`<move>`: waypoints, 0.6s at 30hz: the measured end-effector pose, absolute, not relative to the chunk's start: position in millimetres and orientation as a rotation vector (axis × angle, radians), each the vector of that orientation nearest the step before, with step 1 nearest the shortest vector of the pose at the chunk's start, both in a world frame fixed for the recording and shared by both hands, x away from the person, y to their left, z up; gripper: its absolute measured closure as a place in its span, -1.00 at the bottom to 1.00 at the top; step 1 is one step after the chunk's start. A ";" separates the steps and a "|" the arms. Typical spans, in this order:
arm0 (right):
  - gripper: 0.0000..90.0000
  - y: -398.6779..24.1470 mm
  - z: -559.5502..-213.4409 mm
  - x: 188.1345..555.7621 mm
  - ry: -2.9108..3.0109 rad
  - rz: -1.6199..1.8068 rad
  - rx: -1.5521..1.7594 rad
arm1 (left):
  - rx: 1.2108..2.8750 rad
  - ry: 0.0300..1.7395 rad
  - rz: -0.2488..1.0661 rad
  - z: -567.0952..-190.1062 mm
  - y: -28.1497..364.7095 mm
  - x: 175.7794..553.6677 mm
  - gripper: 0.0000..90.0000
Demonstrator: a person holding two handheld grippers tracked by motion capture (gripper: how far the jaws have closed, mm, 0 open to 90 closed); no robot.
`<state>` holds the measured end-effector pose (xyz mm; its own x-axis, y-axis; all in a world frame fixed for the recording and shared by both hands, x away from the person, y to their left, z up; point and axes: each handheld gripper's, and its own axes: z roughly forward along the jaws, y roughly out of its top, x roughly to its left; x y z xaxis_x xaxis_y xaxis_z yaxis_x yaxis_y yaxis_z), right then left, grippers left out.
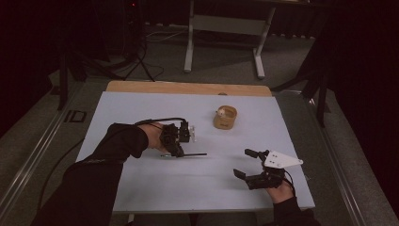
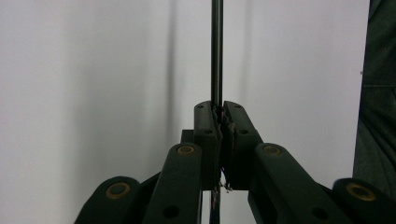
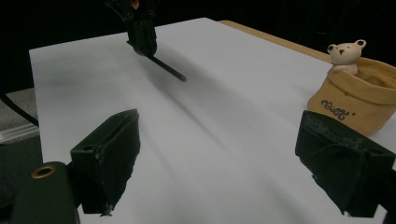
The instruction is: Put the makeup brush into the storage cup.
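Pen-like dark rod (image 1: 190, 154): you hold it by one end in your left tongs (image 1: 178, 151), which are clamped shut on it. From above it reaches out level over the white table (image 1: 141, 188) toward your right, close above the surface near the table's middle; whether its tip touches the table cannot be told. In the left gripper view the rod (image 2: 216, 51) runs straight up from between the closed jaws, thin and smooth with a faint sheen. In the right gripper view it (image 3: 167, 69) juts from the left tongs (image 3: 142, 44) farther off.

Your right tongs (image 1: 251, 164) rest near the table's front right edge with the jaws standing wide apart and nothing between them. In their own view both black pads (image 3: 109, 156) frame bare table.

Toward the back of the table, well apart from both hands, stands a tan pouch-shaped pot (image 1: 225, 117) with a small bear figure (image 3: 346, 55) peeking over its rim.

Judging by its look, the rod is light, stiff and slippery. Because you grip it at the very end, it will likely pivot or slide in the pads if its free tip is pushed against anything. Taking it nearer the middle would steady it. The pot seems rigid and possibly fragile, so bring the tip in over the rim gently, clear of the bear.
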<state>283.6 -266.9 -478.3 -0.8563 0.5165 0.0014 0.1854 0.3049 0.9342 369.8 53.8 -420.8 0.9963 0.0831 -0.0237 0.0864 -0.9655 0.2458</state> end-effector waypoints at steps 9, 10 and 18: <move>-0.68 -266.1 -475.4 279.5 2.271 1.527 0.635 | 2.891 0.096 -0.040 -415.1 32.0 369.1 0.91; -0.68 -264.9 -474.6 278.6 2.271 1.514 0.630 | 2.891 0.096 -0.040 -415.1 32.0 369.1 0.91; -0.69 -250.7 -469.5 271.2 2.317 1.451 0.552 | 2.908 0.062 -0.051 -419.2 18.5 370.5 0.91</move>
